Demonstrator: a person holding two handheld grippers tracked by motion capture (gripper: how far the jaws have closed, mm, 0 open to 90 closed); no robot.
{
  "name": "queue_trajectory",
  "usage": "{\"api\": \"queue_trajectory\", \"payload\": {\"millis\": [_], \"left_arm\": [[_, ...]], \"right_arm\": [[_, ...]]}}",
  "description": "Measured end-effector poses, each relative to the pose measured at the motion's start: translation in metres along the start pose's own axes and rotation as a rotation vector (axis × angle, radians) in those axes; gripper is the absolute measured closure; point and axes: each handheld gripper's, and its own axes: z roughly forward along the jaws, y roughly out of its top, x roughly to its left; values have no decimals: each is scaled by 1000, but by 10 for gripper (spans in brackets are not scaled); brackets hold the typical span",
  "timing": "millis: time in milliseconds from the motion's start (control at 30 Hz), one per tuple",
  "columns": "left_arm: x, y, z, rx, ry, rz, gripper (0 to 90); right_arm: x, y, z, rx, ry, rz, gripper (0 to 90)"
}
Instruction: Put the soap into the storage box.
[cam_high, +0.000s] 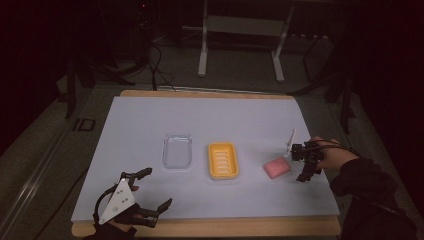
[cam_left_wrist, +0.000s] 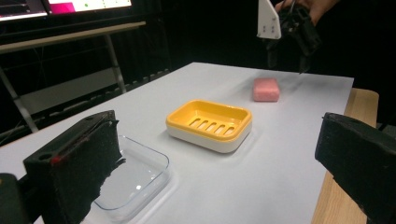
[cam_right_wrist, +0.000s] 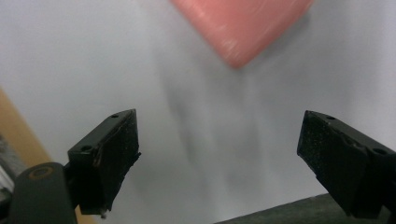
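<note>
High view first: my table (cam_high: 150, 120) is one flat pale sheet on a wooden board, smooth and matte. On it, left to right, sit a clear tray (cam_high: 177, 151), a yellow dish (cam_high: 223, 160) and the pink soap (cam_high: 276, 168), each well apart from the next. The soap is on the right half, just left of my right gripper (cam_high: 306, 171), which hangs over it with jaws wide and nothing in them. My left gripper (cam_high: 156, 191) rests at the near left edge, also wide open and empty.

To get the grab right I'd say: come straight down, centre the jaws on the soap's short sides and close slowly. It's a rounded, slightly glossy bar, so it'll probably squirt out if I pinch off-centre.

The tray is thin see-through plastic with rounded corners. The dish is a yellow slotted insert in a white base, hard plastic by the look.
</note>
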Motion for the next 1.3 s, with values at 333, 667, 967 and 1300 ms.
{"api": "queue_trajectory", "payload": {"millis": [333, 667, 967, 1300], "left_arm": [[0, 0, 1, 7, -5, 1, 6], [0, -1, 1, 13, -7, 6, 6], [-1, -1, 1, 17, -4, 11, 6], [-1, -2, 2, 22, -16, 9, 6]], "right_arm": [[-5, 26, 7, 18, -16, -98, 133], [-8, 50, 17, 45, -46, -183, 134], [-4, 65, 29, 61, -18, -251, 186], [-4, 68, 28, 72, 15, -276, 246]]}}
